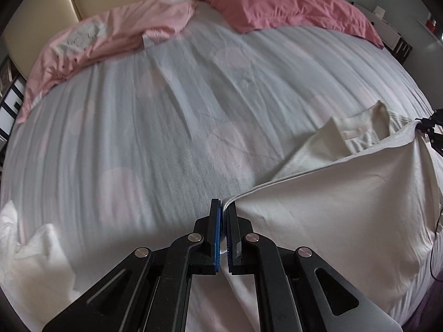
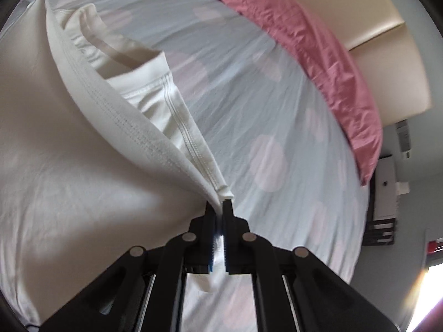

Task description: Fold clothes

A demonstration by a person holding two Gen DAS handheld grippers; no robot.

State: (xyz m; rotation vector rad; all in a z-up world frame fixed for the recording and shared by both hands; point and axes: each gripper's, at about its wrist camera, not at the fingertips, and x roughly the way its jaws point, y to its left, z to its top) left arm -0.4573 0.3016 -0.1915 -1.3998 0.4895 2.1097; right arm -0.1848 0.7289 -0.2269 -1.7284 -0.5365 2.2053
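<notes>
The cream-white cotton garment (image 1: 346,202) hangs stretched between the two hands over the pale grey bed cover with faint pink spots (image 1: 166,116). The left gripper (image 1: 223,207) is clamped on one corner of its hem; the right gripper (image 2: 220,197) is clamped on the opposite corner, where a stitched seam ends. The taut hem runs straight from one gripper to the other — that line is the garment's long axis. The rest of the cloth sags below it onto the bed, collar end farther off towards the rose-pink pillow (image 1: 290,8). Neither hand is nearer; laying it flat looks like a matched lowering.
</notes>
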